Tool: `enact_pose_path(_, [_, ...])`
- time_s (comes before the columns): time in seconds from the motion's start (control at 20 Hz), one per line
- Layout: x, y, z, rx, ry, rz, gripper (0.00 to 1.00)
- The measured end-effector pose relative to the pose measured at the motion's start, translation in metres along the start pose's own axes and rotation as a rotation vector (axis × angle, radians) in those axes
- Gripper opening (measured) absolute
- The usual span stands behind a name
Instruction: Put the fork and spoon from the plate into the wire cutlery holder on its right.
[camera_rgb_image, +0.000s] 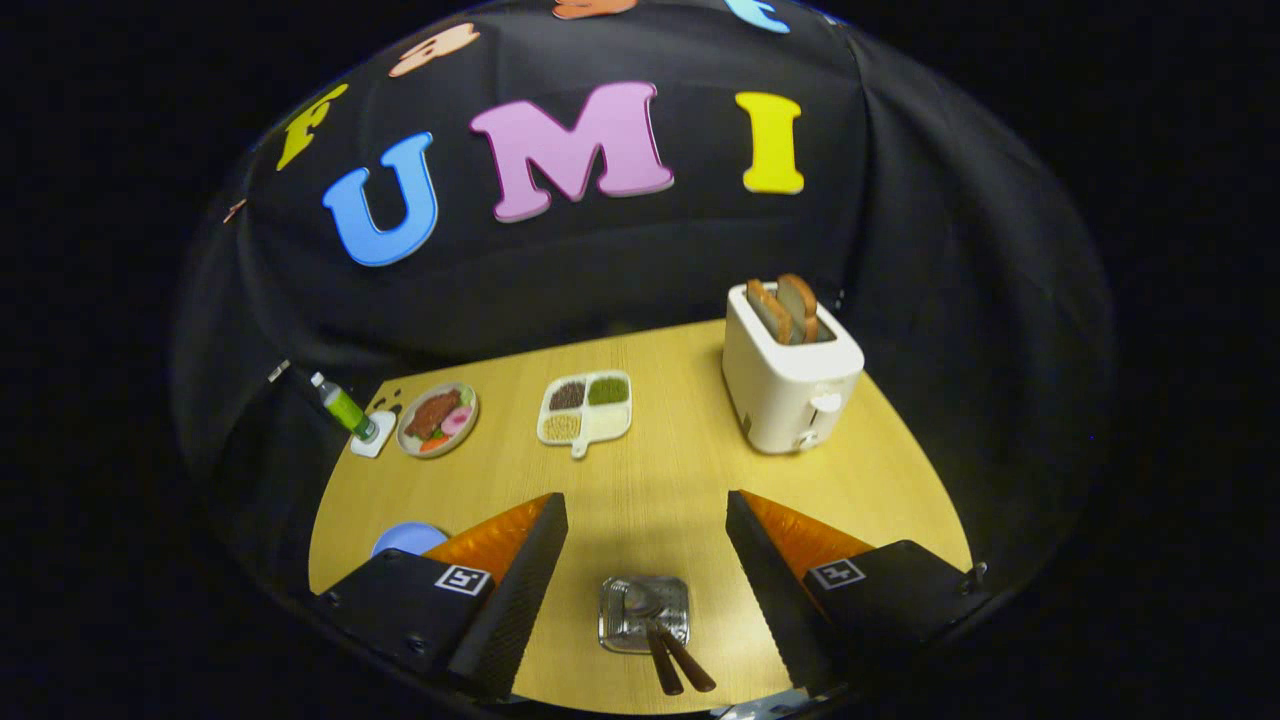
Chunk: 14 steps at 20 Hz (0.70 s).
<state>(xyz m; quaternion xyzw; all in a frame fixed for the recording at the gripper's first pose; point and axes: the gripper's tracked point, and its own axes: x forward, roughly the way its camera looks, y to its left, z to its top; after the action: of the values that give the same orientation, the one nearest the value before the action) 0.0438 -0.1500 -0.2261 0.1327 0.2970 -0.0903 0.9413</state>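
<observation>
- wooden table (660, 480) takes up most of the scene
- white toaster (790, 385) sits at the back right with two toast slices (787, 308) poking out
- gripper (645, 560) hangs wide open, holding nothing
- wire cutlery holder (643, 612) stands between the fingers, touching neither, with the spoon (640, 603) and fork (668, 655) already inside, dark handles sticking out toward the camera
- divided snack tray (586, 407) is mid-table, a plate of food (437, 419) left of it
- green bottle (342, 407) at far left
- bit of blue plate (408, 538) peeks out beside the left finger
</observation>
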Motion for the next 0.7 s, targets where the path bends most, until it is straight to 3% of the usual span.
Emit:
enact_pose_path(0.25, [-0.053, 0.011, 0.057, -0.108, -0.305, -0.040, 0.99])
enact_pose_path(0.7, [-0.086, 0.040, 0.083, -0.196, -0.410, 0.035, 0.98])
